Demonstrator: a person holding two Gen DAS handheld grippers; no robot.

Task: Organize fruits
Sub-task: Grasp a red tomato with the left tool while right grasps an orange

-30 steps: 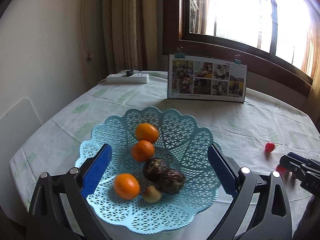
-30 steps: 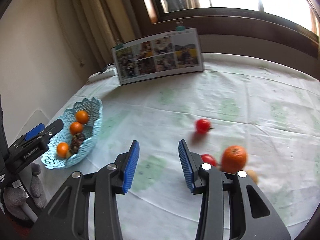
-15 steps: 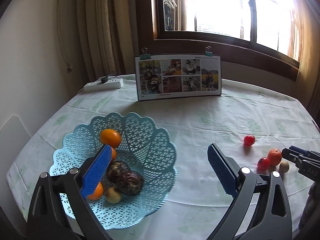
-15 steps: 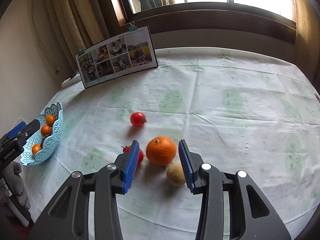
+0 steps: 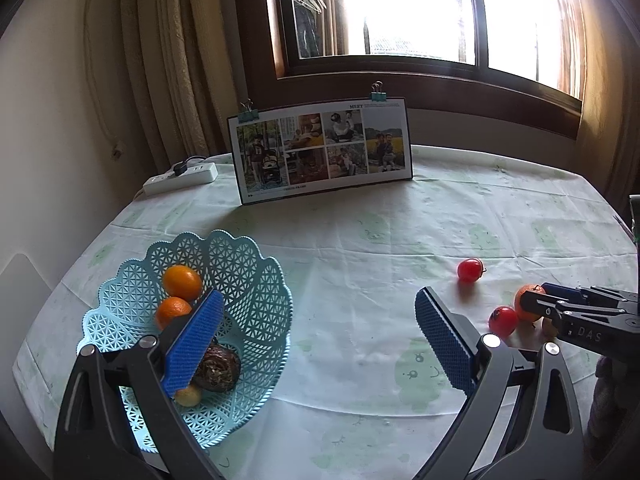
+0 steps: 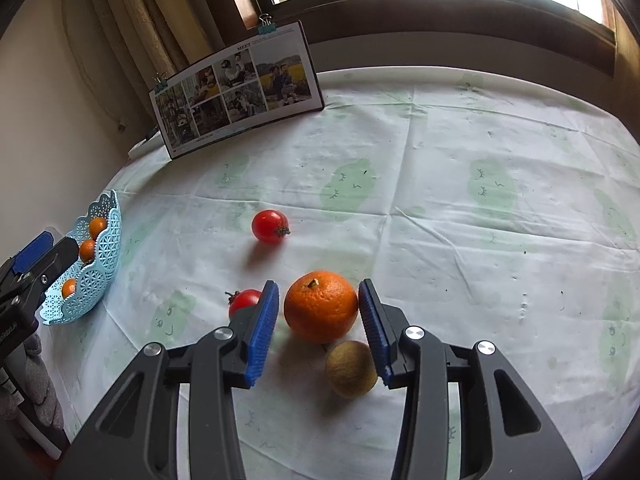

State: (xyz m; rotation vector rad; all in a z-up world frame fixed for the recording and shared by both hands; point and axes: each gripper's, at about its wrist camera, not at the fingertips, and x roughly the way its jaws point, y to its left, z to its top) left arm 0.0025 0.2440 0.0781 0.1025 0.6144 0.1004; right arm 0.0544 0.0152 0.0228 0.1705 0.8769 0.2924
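My right tool [image 6: 318, 316] is down on the tabletop [image 6: 460, 216] with its jaws around the orange [image 6: 321, 306]. There's a small gap on each side, so it's not gripping. A brownish little fruit [image 6: 351, 368] sits just in front of the orange, one tomato [image 6: 245, 301] is right outside the left pad, and another tomato [image 6: 269, 226] is farther off. My left tool [image 5: 316, 336] is wide open and empty, next to the blue basket [image 5: 256, 280] of fruit.
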